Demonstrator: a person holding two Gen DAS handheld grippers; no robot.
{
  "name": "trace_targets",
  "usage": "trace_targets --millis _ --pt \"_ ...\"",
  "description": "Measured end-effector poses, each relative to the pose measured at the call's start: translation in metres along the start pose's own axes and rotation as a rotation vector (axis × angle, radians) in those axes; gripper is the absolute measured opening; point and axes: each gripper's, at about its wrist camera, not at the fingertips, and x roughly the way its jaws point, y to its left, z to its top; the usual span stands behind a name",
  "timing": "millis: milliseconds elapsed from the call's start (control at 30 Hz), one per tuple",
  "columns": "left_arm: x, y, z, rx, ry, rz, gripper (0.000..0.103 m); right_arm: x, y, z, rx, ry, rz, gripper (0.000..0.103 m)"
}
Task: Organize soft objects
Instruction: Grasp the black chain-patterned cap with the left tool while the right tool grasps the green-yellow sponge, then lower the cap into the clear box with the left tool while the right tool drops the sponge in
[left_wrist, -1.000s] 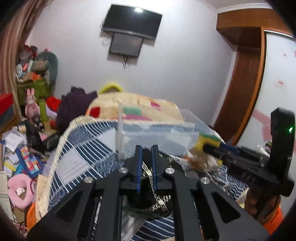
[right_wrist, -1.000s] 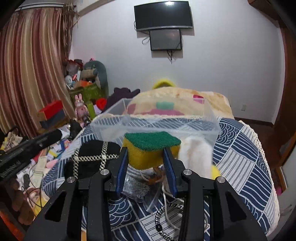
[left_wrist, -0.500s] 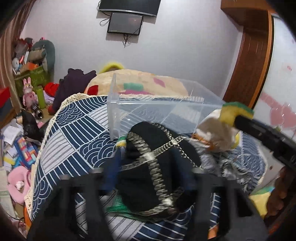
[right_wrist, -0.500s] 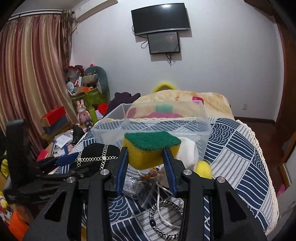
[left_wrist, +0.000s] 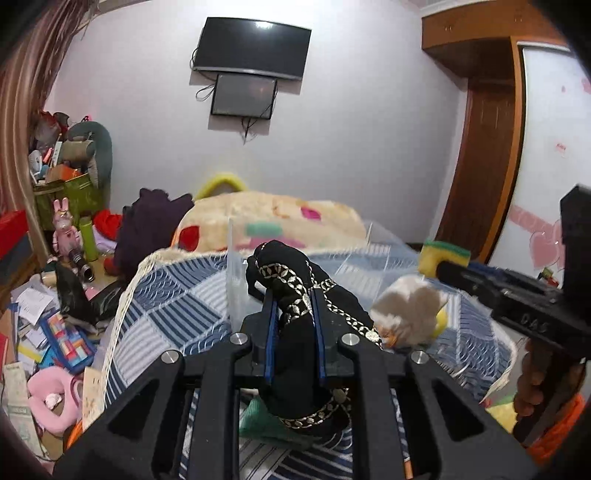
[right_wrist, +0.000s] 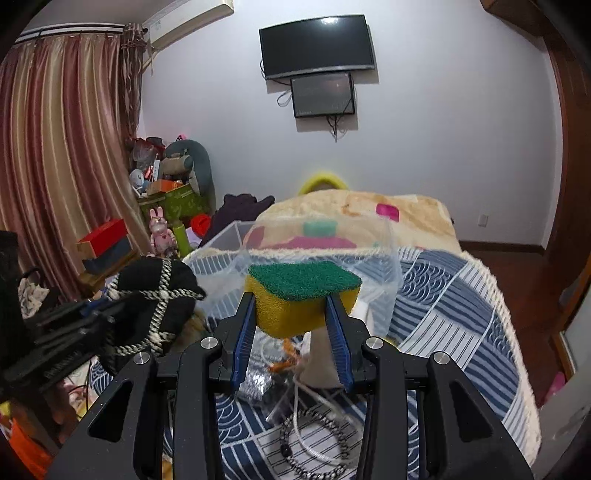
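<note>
The left tool (left_wrist: 293, 314) is now clamped on the black gold-trimmed cloth (left_wrist: 295, 291), lifted where a second ago it closed on nothing; the right tool (right_wrist: 291, 317) keeps squeezing the yellow sponge (right_wrist: 301, 295); both seem ready for the clear bin (right_wrist: 317, 266) just ahead; beyond lie the blue patterned bedcover (right_wrist: 461, 295), then the wall-mounted TV (right_wrist: 317, 44).

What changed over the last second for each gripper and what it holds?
The left gripper opened, closed on the black gold-trimmed fabric and lifted it off the bed toward the clear bin. The right gripper stayed clamped on the yellow-green sponge.
</note>
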Motion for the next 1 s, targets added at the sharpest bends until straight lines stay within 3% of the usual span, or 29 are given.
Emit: trace_targets --millis 433,767,1000 --pt "0.030 0.010 0.050 0.008 -0.017 0.003 0.016 0.018 -0.012 0.041 -0.032 -0.029 -0.013 0.035" --pt "0.090 0.018 0.063 0.027 0.061 0.040 0.017 0.058 -0.022 0.059 -0.069 0.018 -0.043 0.035" --pt "0.128 0.013 0.062 0.078 0.131 0.071 0.017 0.089 -0.023 0.054 -0.111 0.099 -0.056 0.035"
